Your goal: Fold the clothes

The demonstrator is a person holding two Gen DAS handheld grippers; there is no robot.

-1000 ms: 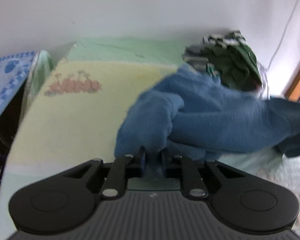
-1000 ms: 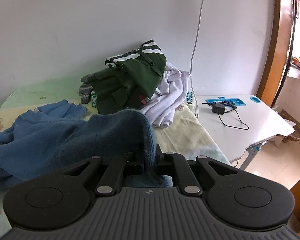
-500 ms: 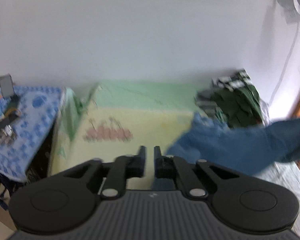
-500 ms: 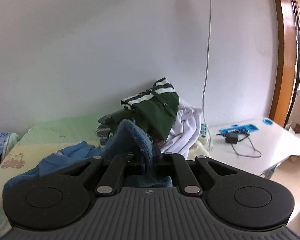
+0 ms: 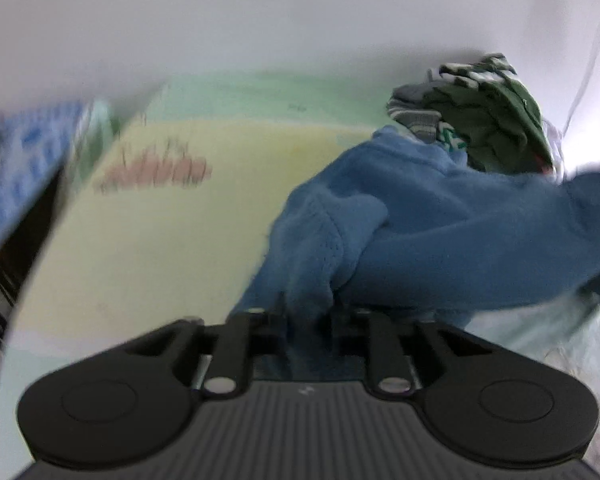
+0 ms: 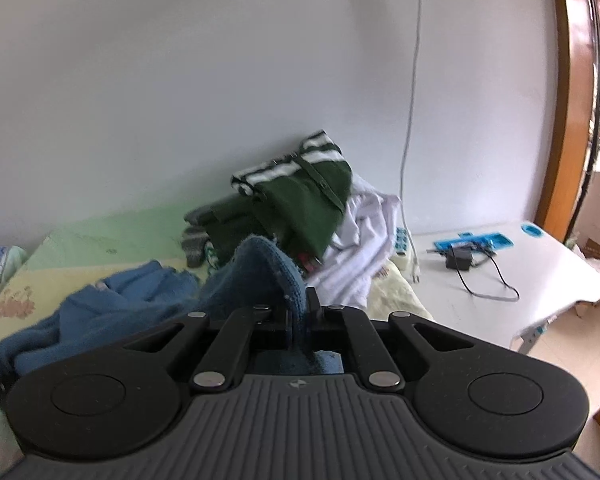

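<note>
Blue fleece filled both views: the blue sweater [image 5: 440,232] lay bunched across the yellow-green bed sheet [image 5: 148,240], with a fold of it pinched in each tool; the left gripper [image 5: 306,316] had its jaws closed on a thick wad near one end; the right gripper [image 6: 298,312] had its jaws nearly together on a thin raised edge; the garment was crumpled between them, not flat. A thin fleece edge might have slipped from the right jaws under tension; uneven pulling might have twisted the cloth; a wide swing might have dragged it into the green clothes pile [image 6: 296,208] just behind.
</note>
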